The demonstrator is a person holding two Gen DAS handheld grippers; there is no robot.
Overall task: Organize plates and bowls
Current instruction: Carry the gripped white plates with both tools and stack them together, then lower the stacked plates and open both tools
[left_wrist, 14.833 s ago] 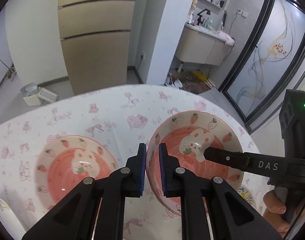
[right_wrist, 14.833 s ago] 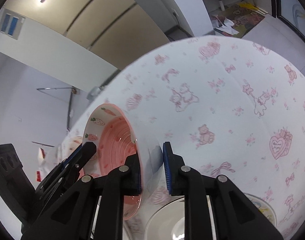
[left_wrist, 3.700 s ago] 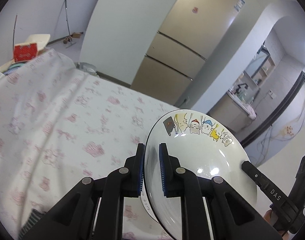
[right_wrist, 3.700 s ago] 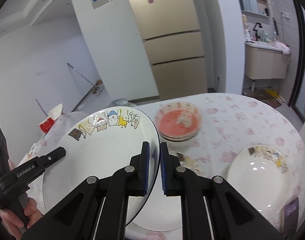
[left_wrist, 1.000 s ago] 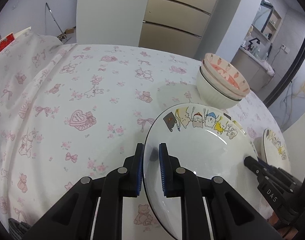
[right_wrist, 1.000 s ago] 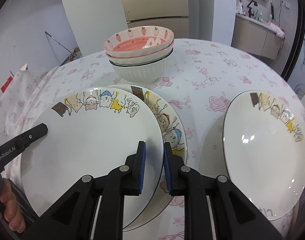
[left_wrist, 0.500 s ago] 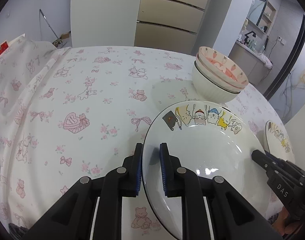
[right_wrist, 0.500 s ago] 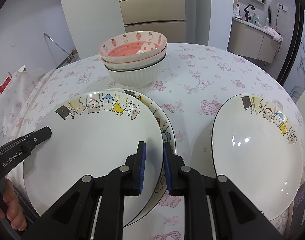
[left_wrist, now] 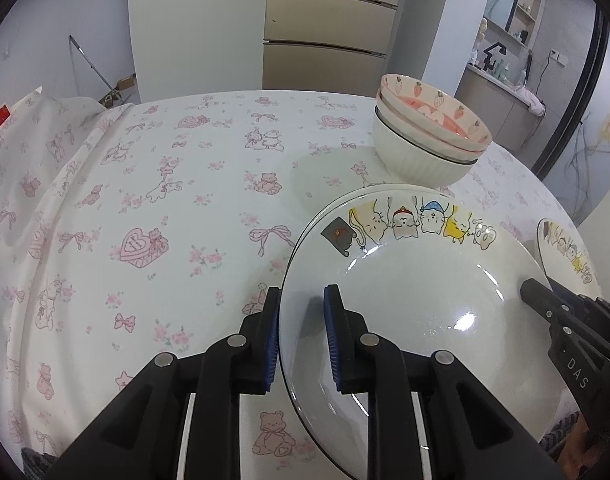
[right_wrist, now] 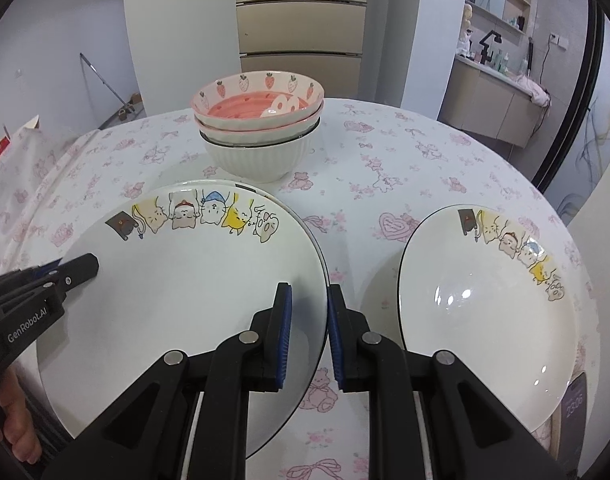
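Observation:
A white plate with cartoon cats point(left_wrist: 417, 280) point(right_wrist: 193, 280) lies flat on top of a like plate whose rim point(right_wrist: 265, 194) shows just beyond it. My left gripper point(left_wrist: 301, 320) straddles its left rim. Its jaws are opening, and the inner pad stands off the plate's face. My right gripper point(right_wrist: 308, 320) is shut on the plate's right rim. Each gripper's tip also shows in the other view, the left gripper point(right_wrist: 81, 268) and the right gripper point(left_wrist: 533, 292). A stack of bowls point(right_wrist: 261, 120) point(left_wrist: 425, 136), two pink strawberry ones in a white ribbed one, stands behind.
A second cat plate point(right_wrist: 485, 308) point(left_wrist: 565, 248) lies alone on the right of the round table's pink-printed cloth point(left_wrist: 145, 200). A phone point(right_wrist: 573, 404) sits at the near right edge. A person's hand point(right_wrist: 17, 420) holds the left gripper. A fridge and a washbasin stand behind.
The held cat plate has sunk and levelled onto the plate beneath. The left jaws have widened around its rim. The right jaws keep the same gap.

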